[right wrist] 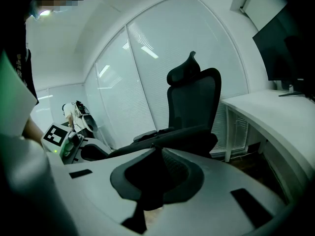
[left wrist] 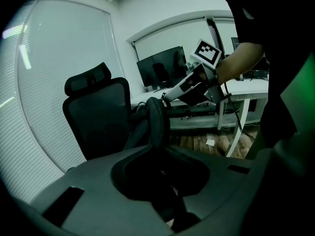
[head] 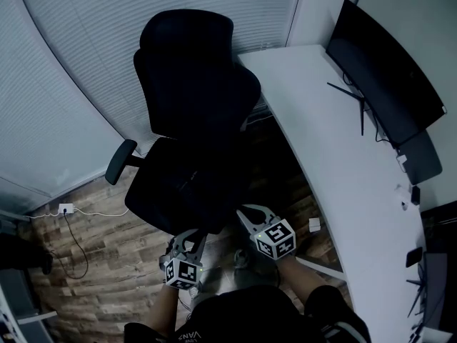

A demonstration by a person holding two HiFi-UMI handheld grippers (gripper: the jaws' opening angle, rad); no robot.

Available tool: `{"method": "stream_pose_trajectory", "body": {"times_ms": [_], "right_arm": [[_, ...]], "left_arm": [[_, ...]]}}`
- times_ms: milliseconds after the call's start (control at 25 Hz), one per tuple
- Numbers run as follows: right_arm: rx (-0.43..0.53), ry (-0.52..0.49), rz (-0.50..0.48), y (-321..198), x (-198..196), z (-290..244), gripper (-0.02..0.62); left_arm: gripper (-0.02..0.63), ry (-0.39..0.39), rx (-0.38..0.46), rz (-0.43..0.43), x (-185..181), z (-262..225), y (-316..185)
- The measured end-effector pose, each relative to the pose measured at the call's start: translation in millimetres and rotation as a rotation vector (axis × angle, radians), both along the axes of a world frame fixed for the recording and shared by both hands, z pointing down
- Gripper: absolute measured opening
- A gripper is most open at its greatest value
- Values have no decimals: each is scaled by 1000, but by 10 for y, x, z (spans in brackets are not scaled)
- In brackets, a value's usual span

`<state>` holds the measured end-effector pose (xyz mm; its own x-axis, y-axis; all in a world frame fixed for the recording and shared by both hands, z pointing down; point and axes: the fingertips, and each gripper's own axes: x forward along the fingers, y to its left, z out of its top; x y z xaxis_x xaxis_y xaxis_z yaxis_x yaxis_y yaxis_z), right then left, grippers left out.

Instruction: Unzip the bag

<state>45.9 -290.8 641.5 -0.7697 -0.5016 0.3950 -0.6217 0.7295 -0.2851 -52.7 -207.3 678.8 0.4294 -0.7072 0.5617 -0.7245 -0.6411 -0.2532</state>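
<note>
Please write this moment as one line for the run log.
left gripper: shut on bag | right gripper: shut, tips at bag top | bag: on chair | zipper: too dark to tell

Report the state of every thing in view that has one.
Black fabric bag: on the chair seat, gripped; zip too dark to read.
Left gripper: shut on the bag.
Right gripper: jaws together at the bag's top; what they pinch is unclear.
Black office chair: upright, bearing the bag.
Black flat monitor: screen dark.
White slatted blinds: lowered, closed.
White power strip: cable plugged in.
</note>
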Motion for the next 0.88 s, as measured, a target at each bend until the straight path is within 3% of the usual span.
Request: {"method": "stream_pose_trajectory", "body": {"times_ms": [880], "right_arm": [[-15,21,80,-852,517,110,57]], "left_arm": [[77,-29,-34,-77,69,48,-22]]}}
